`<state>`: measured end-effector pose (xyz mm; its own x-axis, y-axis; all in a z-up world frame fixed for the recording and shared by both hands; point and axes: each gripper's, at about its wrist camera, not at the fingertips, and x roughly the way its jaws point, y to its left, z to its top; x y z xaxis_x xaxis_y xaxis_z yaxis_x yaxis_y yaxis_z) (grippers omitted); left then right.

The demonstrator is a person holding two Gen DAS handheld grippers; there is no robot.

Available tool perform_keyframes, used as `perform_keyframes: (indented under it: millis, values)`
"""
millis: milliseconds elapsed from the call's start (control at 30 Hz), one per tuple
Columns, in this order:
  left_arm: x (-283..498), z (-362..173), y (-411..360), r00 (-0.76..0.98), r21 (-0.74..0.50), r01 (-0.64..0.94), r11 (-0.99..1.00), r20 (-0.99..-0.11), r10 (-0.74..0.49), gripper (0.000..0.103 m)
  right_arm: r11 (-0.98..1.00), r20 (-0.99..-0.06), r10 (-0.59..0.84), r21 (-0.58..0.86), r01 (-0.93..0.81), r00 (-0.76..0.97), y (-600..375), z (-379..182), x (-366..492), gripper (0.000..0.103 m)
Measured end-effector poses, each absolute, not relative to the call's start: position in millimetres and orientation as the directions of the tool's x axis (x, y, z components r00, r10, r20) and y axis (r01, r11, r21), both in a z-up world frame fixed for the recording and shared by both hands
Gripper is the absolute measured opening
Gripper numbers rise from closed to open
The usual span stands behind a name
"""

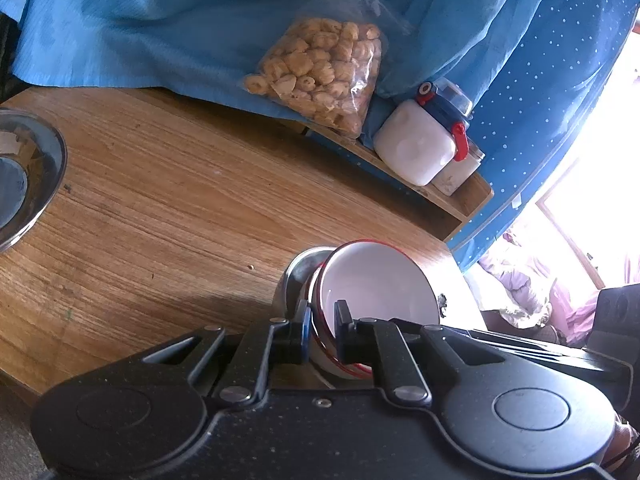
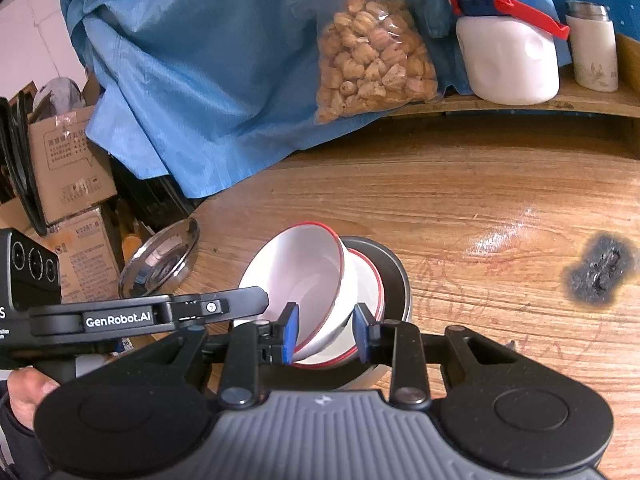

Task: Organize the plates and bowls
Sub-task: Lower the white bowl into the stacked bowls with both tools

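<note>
A white bowl with a red rim is tilted in my left gripper, whose fingers are shut on its near rim. It leans into a stack: a second red-rimmed white bowl inside a steel bowl on the wooden table. In the right wrist view the tilted bowl sits in front of my right gripper, whose jaws stand apart around the stacked bowl's near rim. A steel plate lies at the table's left edge, also in the left wrist view.
A bag of dried snacks, a white jug with blue lid and red handle and a white flask stand on a raised shelf at the back. Blue cloth hangs behind. Cardboard boxes stand left. A burn mark is on the table.
</note>
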<state>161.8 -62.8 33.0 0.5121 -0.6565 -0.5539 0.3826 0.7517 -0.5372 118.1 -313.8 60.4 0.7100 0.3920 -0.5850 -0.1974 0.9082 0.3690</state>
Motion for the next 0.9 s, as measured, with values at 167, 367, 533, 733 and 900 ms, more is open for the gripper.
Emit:
perform_keyframes:
  millis: [167,367,533,733,900]
  values:
    - [162,33,-63,0.512,-0.538,0.382,0.751,-0.554,-0.657,0.013,0.916,-0.593,0.381,0.349,-0.201,0.709,-309,63,118,0.039]
    - [162,33,-61,0.506,-0.548,0.381,0.745,-0.55,-0.664,0.013,0.917,-0.594,0.38,0.339,-0.208,0.708,-305,64,119,0.046]
    - [163,33,-61,0.505,-0.55,0.38,0.744,-0.55,-0.665,0.013,0.922,-0.598,0.373,0.326,-0.21,0.71,-305,66,119,0.048]
    - [163,33,-60,0.506,-0.551,0.379,0.743,-0.55,-0.665,0.012,0.938,-0.612,0.34,0.27,-0.216,0.714,-297,69,116,0.053]
    - [163,35,-59,0.509,-0.555,0.382,0.739,-0.541,-0.67,0.012,0.949,-0.62,0.313,0.237,-0.209,0.719,-296,69,115,0.06]
